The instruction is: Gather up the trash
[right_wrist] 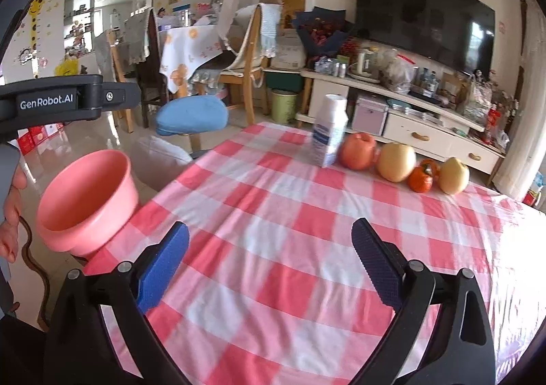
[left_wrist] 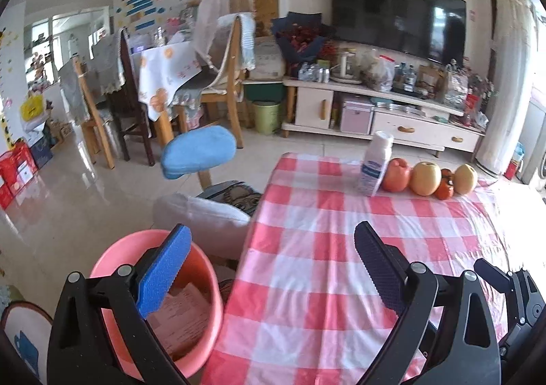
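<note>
Left wrist view: pink bin (left_wrist: 204, 282) at lower left holds paper; left gripper (left_wrist: 273, 269) and right gripper (right_wrist: 269, 265) hover spread and empty over the checked tablecloth (right_wrist: 273, 214). Next likely target, the white carton (right_wrist: 328, 131) at upper centre, calls for a forward reach

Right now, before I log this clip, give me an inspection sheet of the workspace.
Surface: table with red-and-white checked cloth, wrinkled, mostly bare.
Job's things: pink bin beside the table's left edge, paper inside; white carton upright at the far side.
Clutter: red apple, yellow apple, small orange fruit and a second yellow fruit in a row right of the carton.
Grippers: left gripper open, empty, one finger over the bin; right gripper open, empty, above the cloth.
Cables: nothing seen.
Surroundings: blue stool, dining chairs, TV over a crowded cabinet, green bin.
</note>
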A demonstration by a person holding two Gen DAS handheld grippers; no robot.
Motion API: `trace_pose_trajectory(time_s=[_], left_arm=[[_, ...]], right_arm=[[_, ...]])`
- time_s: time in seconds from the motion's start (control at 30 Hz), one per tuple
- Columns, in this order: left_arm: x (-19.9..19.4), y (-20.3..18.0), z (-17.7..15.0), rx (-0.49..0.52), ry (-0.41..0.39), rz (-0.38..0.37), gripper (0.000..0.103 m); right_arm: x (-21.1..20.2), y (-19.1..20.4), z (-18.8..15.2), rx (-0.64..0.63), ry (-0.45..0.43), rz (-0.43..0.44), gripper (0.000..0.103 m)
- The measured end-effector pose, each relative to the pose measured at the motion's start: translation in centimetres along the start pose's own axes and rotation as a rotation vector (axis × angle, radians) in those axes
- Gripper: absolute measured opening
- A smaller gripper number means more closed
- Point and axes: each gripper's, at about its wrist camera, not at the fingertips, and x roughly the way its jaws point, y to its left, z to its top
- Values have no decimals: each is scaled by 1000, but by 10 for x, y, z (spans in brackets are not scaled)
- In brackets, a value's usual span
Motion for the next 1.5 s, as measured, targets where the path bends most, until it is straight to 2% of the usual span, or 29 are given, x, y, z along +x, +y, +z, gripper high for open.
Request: trace_pose_trajectory(time_s=[0.3, 0.73, 0.97, 1.33, 1.5], left_arm=[[-5, -51, 2, 64, -24, -54, 96], [0, -120, -3, 135, 8, -135, 97], [0, -158, -9, 195, 8, -136, 97], [10, -204, -21, 224, 64, -170, 97], [9, -224, -27, 255, 53, -178, 97]], right_arm=[[-18, -44, -10, 35, -16, -72, 97], [-36, -96, -24, 69, -44, -155, 97], [-45, -128, -33, 92, -55, -208, 97], [-59, -179, -51, 179, -55, -240, 97], [-64, -201, -60, 220, -53, -243, 98]])
